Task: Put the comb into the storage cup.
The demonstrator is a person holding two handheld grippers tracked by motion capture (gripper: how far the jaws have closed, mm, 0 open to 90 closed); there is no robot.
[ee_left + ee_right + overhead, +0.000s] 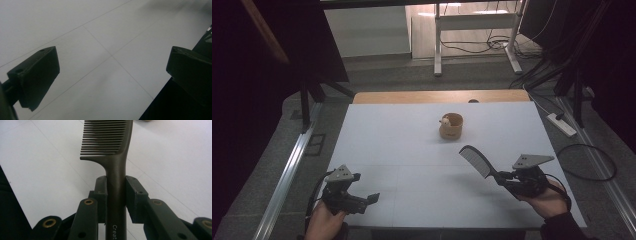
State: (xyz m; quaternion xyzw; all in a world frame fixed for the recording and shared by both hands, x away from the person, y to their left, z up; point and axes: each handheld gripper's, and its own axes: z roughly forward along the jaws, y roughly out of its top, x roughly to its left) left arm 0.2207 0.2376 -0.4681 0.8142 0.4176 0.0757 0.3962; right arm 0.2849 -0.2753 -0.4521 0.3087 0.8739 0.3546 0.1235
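A black comb (pixel 476 161) (pixel 110 142) is held by its handle in my right gripper (pixel 503 176) (pixel 116 195), which is shut on it at the table's front right; the teeth end points up and away toward the cup. A small tan cup (pixel 451 125) with a pale object inside stands on the white table (pixel 412 150), beyond the comb. My left gripper (pixel 371 199) (pixel 110 72) is open near the front left edge, just above the bare tabletop, with nothing between its jaws.
The table's front edge (pixel 155 100) runs right under the left gripper. A power strip (pixel 562 124) and cables lie on the floor to the right. A desk frame (pixel 472 30) stands beyond the table's far side.
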